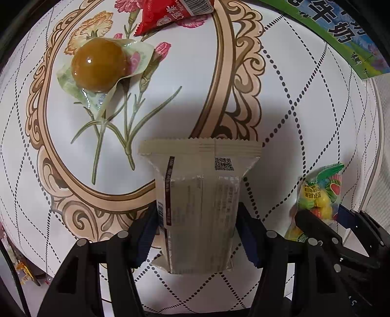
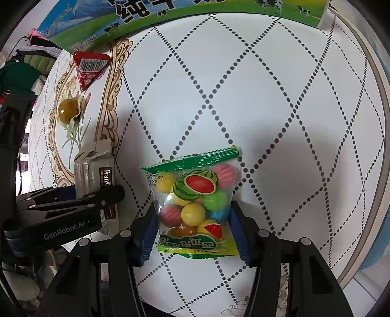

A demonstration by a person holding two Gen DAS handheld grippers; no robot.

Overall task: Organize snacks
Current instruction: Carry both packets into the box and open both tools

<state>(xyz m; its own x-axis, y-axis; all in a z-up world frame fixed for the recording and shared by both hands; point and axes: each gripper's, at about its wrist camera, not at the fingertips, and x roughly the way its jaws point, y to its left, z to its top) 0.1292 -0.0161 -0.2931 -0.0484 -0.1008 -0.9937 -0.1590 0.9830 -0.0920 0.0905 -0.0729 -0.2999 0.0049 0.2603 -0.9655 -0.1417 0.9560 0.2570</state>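
Observation:
My left gripper point(image 1: 198, 222) is shut on a beige wafer packet point(image 1: 198, 200), held above the patterned tablecloth; the packet also shows in the right wrist view point(image 2: 95, 170) with the left gripper point(image 2: 97, 197) around it. My right gripper point(image 2: 193, 219) is shut on a clear bag of watermelon gum balls point(image 2: 195, 202), which also shows at the right of the left wrist view point(image 1: 316, 197). A round brown jelly in a clear wrapper point(image 1: 100, 63) lies on the flower print, and a red triangular packet point(image 1: 168, 14) lies beyond it.
A green milk carton box point(image 2: 170, 14) lies along the far edge of the table; it also shows in the left wrist view point(image 1: 341, 31). The table's rim point(image 2: 375, 122) curves on the right. Clothes point(image 2: 22, 70) are piled at far left.

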